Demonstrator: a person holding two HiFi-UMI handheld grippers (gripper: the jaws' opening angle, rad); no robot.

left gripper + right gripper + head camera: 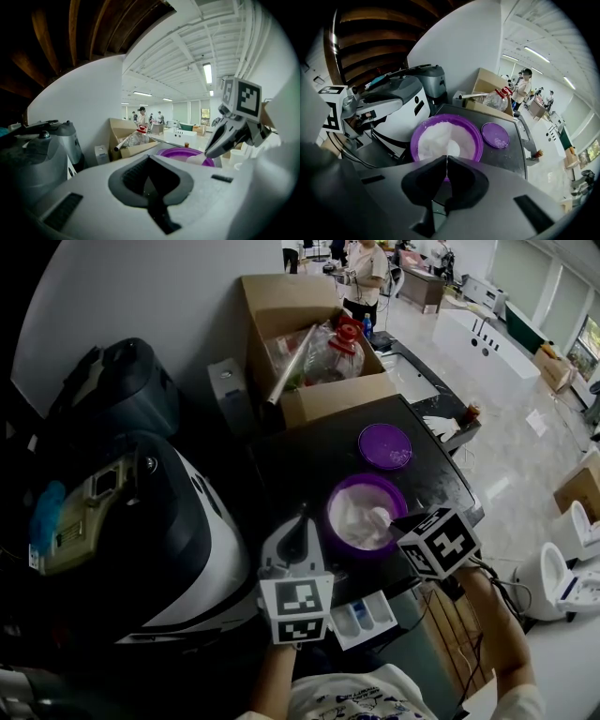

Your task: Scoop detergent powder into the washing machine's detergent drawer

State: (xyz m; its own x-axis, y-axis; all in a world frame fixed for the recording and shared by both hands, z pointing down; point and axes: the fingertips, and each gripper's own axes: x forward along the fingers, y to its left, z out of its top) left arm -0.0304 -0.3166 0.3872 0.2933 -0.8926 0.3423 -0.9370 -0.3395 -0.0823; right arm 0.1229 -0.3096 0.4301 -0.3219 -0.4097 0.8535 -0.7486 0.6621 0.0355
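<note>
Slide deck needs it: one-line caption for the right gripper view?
Right gripper, shut on a white spoon, dips it into detergent powder in an open purple tub; the lid lies alongside.

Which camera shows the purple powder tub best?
The right gripper view: it looks down into the purple tub, powder and spoon showing. The head view has it partly behind the right gripper; the left gripper view catches only its rim.

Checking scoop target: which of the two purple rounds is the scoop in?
The deep tub of white powder by the right gripper, which holds the scoop. The other is a flat lid beyond it.
</note>
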